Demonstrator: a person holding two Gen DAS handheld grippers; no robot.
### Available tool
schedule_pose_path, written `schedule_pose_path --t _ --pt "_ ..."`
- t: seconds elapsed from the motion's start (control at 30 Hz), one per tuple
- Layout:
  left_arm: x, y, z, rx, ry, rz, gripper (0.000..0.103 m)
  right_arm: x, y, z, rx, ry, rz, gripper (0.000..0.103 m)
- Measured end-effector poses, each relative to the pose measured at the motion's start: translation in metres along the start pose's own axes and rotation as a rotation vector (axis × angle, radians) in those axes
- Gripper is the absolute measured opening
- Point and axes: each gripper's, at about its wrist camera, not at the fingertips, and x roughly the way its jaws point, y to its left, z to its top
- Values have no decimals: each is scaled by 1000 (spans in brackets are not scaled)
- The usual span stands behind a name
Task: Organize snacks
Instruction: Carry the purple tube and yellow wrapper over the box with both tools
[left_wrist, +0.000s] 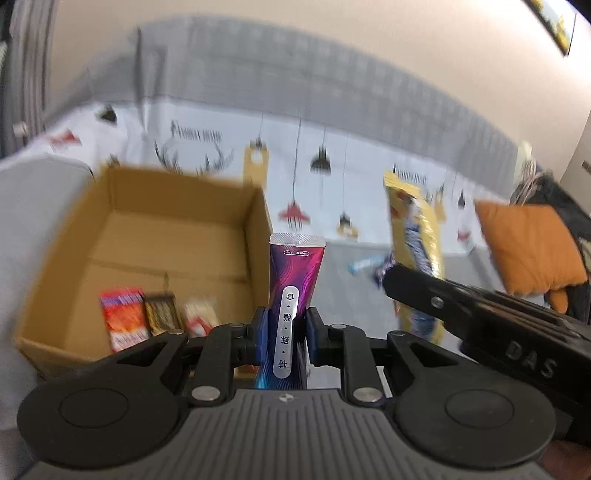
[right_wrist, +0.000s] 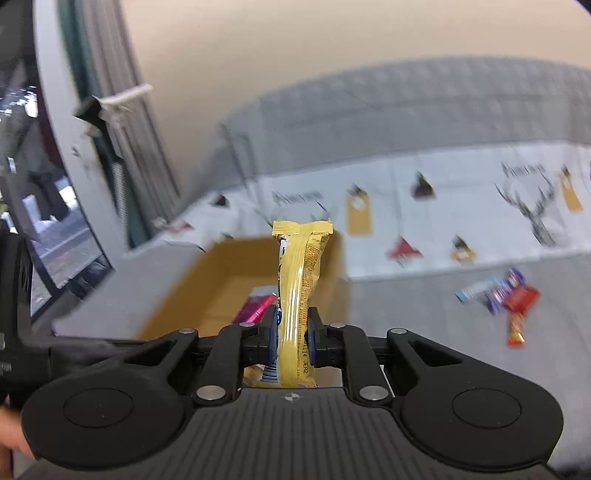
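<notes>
My left gripper (left_wrist: 287, 334) is shut on a purple and pink snack sachet (left_wrist: 293, 280), held upright beside the right wall of an open cardboard box (left_wrist: 177, 225). The box holds a red packet (left_wrist: 123, 317), a brown packet (left_wrist: 161, 312) and a pale packet (left_wrist: 199, 317). My right gripper (right_wrist: 293, 332) is shut on a yellow snack bar (right_wrist: 299, 288), held upright in front of the same box (right_wrist: 221, 280). The yellow bar (left_wrist: 413, 236) and the right gripper's body also show at the right of the left wrist view.
Several loose snacks (right_wrist: 506, 299) lie on the grey sofa seat (right_wrist: 424, 325) to the right of the box. A patterned white cloth (left_wrist: 332, 177) covers the sofa back. An orange cushion (left_wrist: 528, 247) sits at far right.
</notes>
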Motion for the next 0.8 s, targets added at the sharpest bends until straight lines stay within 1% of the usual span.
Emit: schedule_pose_path --t 0.1,0.17,0.27,0.33,0.43,0.53,0.8 --pt "-42 2 12 25 -108 30 23 -11 28 20 -37 -53 53 16" --pt "-70 4 16 46 -182 65 23 -19 47 29 -89 -79 83 16" --pt "-94 10 21 46 -242 96 23 -24 67 39 -142 -110 121 16" --pt "-99 16 23 40 -260 114 23 -23 76 44 -173 -122 129 16" --pt "-94 27 23 27 -262 131 23 -13 78 45 -181 -111 134 16" --pt "-80 38 17 11 -242 144 23 5 74 40 -179 -79 126 16" --pt "-11 79 3 -59 -124 156 23 74 57 3 -145 69 86 16"
